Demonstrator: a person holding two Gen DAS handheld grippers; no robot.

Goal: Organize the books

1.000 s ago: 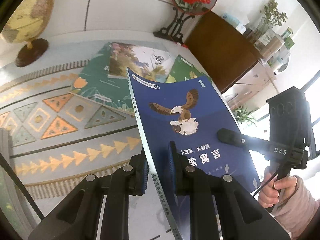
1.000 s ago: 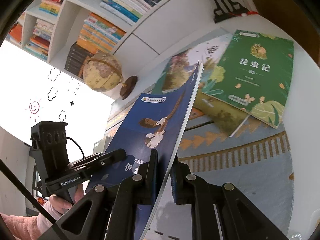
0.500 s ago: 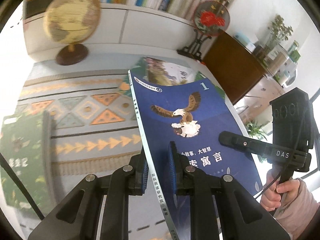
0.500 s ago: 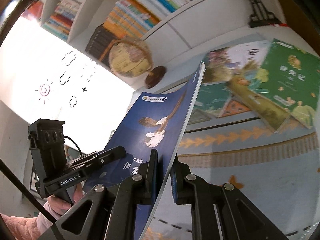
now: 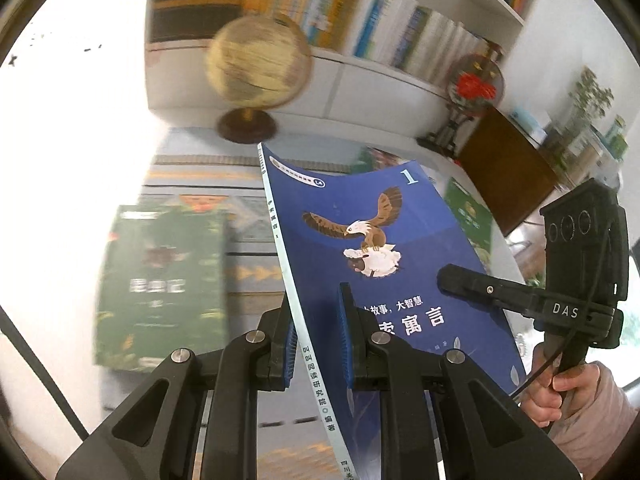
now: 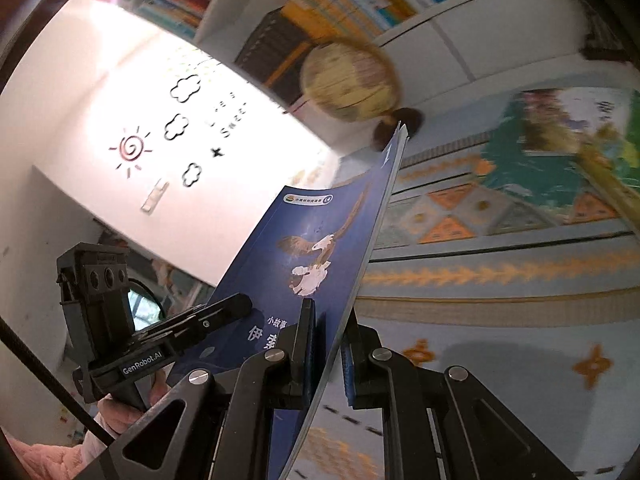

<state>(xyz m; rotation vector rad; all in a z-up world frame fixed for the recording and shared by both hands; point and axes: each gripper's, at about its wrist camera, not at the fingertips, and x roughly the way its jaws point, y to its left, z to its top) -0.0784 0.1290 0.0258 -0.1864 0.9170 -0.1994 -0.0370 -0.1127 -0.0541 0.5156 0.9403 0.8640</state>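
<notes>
A blue book (image 5: 360, 240) with an eagle on its cover hangs in the air between both grippers. My left gripper (image 5: 316, 320) is shut on its spine edge, and my right gripper (image 6: 330, 328) is shut on the opposite page edge of the blue book (image 6: 320, 248). In the left wrist view the right gripper (image 5: 452, 276) shows at the right, a hand (image 5: 560, 384) on its handle. The right wrist view shows the left gripper (image 6: 236, 304) at the lower left. A dark green book (image 5: 160, 280) lies flat on the patterned cloth (image 5: 248, 272) below.
A globe (image 5: 256, 68) on a wooden foot stands at the back of the table. Behind it is a white bookcase (image 5: 360, 12) full of books. More green books (image 6: 560, 148) lie on the cloth to the right. A red fan ornament (image 5: 476, 84) and a brown cabinet (image 5: 508, 164) are at the right.
Both grippers have carried the blue book up and to the left; the globe and bookcase now sit nearer the middle, and the dark green book has come into the left wrist view.
</notes>
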